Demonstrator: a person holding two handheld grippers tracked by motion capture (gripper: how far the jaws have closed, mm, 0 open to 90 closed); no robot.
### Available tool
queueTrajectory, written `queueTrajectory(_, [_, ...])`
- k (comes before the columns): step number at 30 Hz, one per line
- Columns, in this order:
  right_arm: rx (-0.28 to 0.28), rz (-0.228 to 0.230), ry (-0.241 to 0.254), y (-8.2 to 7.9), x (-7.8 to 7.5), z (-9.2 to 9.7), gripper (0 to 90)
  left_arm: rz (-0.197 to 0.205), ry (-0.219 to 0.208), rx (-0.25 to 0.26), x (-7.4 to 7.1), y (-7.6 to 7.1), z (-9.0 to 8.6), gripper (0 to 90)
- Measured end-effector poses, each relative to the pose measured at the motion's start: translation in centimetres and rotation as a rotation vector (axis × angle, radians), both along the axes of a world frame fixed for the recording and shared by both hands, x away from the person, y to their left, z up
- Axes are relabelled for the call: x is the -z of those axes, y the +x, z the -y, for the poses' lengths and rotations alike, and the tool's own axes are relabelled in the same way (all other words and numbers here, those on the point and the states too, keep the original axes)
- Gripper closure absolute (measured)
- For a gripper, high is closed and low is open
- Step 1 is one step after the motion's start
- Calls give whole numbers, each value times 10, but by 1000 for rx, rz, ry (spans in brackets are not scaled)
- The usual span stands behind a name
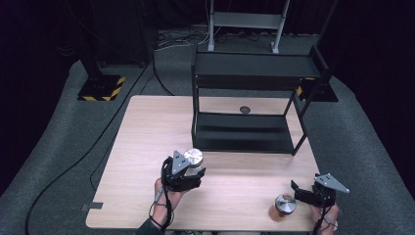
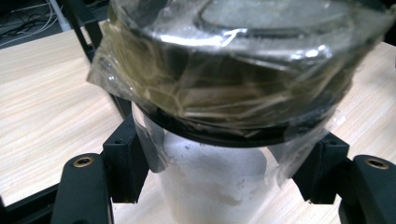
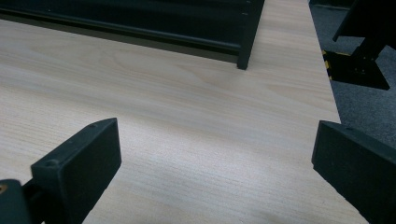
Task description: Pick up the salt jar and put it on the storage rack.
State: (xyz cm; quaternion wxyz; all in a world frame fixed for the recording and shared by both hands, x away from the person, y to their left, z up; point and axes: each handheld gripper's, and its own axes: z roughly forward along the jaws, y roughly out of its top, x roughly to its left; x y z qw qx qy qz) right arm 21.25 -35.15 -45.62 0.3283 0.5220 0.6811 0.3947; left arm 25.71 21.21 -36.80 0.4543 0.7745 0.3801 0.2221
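A clear jar (image 2: 210, 182) of white powder with a dark, film-wrapped lid (image 1: 194, 156) is clamped between the black jaws of my left gripper (image 1: 192, 170), which is shut on it just below the lid. The left gripper hovers over the table's near-left middle, in front of the black shelf rack (image 1: 244, 132). A second jar with a silver lid and brownish contents (image 1: 284, 204) stands near the front edge at the right. Beside it, to its right, my right gripper (image 1: 299, 192) is open with nothing between its jaws and only bare wood ahead of it (image 3: 210, 135).
The two-tier black rack stands on the far half of the wooden table (image 1: 147, 142), its lower shelf bare. A round grommet (image 1: 245, 109) sits behind it. Cables (image 1: 98, 147) run over the grey carpet on the left, and a yellow-black striped stand base (image 1: 100, 90) is beyond.
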Motion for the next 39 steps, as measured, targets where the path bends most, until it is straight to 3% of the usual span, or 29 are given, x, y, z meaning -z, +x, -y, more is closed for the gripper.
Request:
queueTrajectory(22, [10, 0, -2, 0, 0, -2, 1, -20, 13, 77, -23, 34, 11, 310])
queueTrajectory(39, [2, -4, -3, 1, 0, -1, 1, -11, 6, 101, -37, 48, 19, 310])
